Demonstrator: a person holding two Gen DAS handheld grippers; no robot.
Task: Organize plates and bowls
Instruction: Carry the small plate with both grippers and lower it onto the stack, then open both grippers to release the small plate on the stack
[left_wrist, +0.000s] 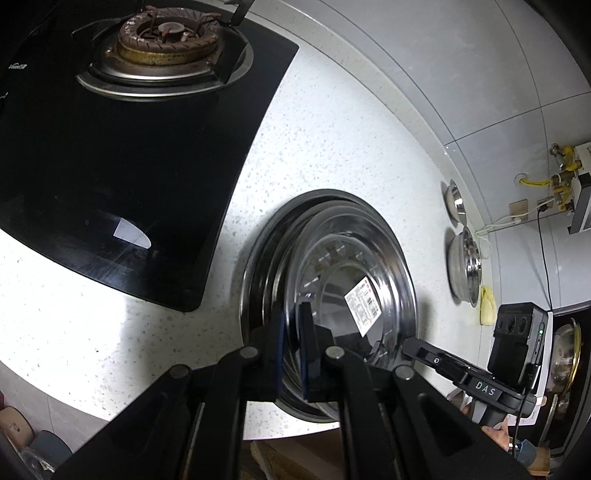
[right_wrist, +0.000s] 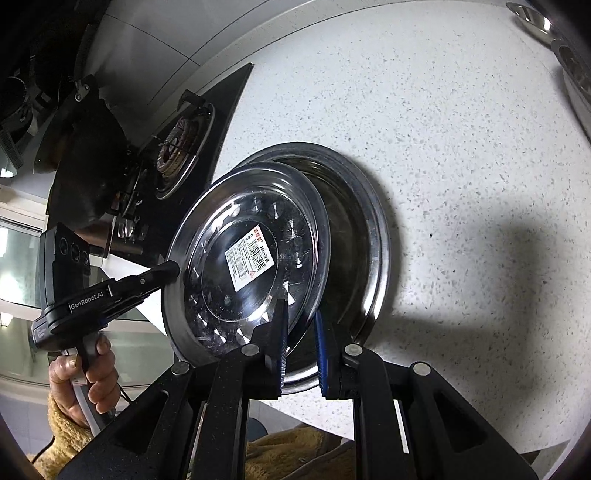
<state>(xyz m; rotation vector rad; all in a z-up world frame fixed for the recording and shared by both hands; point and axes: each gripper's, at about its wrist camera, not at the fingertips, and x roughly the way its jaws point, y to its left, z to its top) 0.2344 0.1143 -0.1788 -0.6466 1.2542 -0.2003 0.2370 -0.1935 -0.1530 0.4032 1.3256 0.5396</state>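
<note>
A steel plate with a white barcode label is tilted up over a larger steel plate that lies flat on the speckled counter. My right gripper has its blue-padded jaws around the labelled plate's near rim. My left gripper holds the same plate at its opposite rim, its jaws close together on the edge; it also shows in the right wrist view. The larger plate lies under it in the left wrist view.
A black gas hob with a burner is left of the plates. Two steel bowls stand near the tiled wall, beside a yellow cloth. The counter's front edge is just below the plates.
</note>
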